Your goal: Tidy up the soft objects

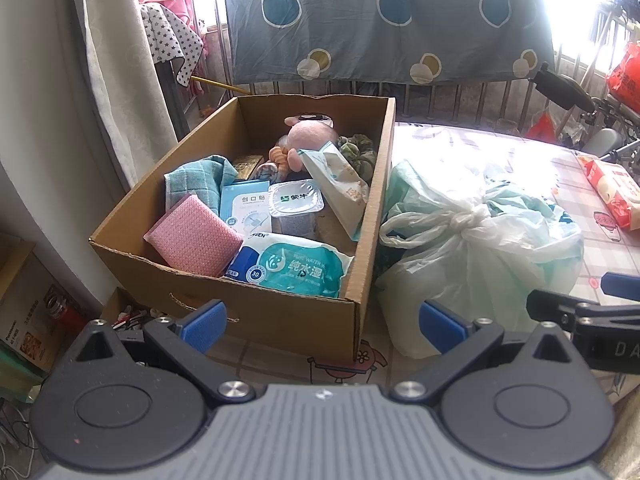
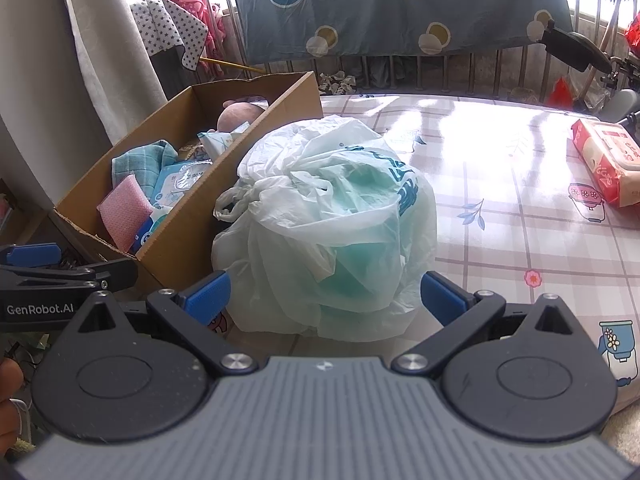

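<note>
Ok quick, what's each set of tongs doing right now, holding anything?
Left tongs: open, holding nothing, facing the cardboard box.
Right tongs: open, holding nothing, facing the plastic bag.

both left gripper [image 1: 323,326] and right gripper [image 2: 325,297] hover side by side, fingers spread.

knotted plastic bag [image 2: 328,224] sits touching the cardboard box [image 2: 192,240] on the table [image 2: 520,208].

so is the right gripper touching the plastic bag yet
Apart. The right wrist view shows the right gripper open, both blue pads clear of the tied plastic bag, with tablecloth visible between the right pad and the bag.
</note>
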Tool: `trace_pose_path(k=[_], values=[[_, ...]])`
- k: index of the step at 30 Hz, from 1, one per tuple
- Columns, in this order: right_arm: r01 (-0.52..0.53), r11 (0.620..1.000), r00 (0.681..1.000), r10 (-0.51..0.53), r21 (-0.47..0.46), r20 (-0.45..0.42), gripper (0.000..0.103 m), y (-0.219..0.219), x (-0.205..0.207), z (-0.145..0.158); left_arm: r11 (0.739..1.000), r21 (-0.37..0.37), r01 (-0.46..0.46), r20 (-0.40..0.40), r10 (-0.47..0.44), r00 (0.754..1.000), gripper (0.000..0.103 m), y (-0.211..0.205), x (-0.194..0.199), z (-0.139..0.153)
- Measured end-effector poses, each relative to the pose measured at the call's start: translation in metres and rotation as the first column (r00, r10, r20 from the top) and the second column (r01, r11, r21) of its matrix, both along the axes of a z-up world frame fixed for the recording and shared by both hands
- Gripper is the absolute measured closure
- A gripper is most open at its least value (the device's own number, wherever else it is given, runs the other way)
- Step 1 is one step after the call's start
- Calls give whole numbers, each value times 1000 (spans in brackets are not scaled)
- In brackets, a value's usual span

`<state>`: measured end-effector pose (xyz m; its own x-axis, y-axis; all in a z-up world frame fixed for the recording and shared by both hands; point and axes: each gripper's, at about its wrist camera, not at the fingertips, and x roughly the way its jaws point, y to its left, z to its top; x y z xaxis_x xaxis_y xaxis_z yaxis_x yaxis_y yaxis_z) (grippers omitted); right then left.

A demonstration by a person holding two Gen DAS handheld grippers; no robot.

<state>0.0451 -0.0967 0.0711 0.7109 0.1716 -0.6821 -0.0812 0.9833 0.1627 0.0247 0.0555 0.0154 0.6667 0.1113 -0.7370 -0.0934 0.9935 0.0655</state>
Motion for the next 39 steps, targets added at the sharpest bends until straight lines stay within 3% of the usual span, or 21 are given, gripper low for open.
trace_pose_path(k=[39], values=[[-1,1000,1000,1,3,-2,1,2,-3,1,1000,-2,8,3,-8,1000,0,-1,-1,3]])
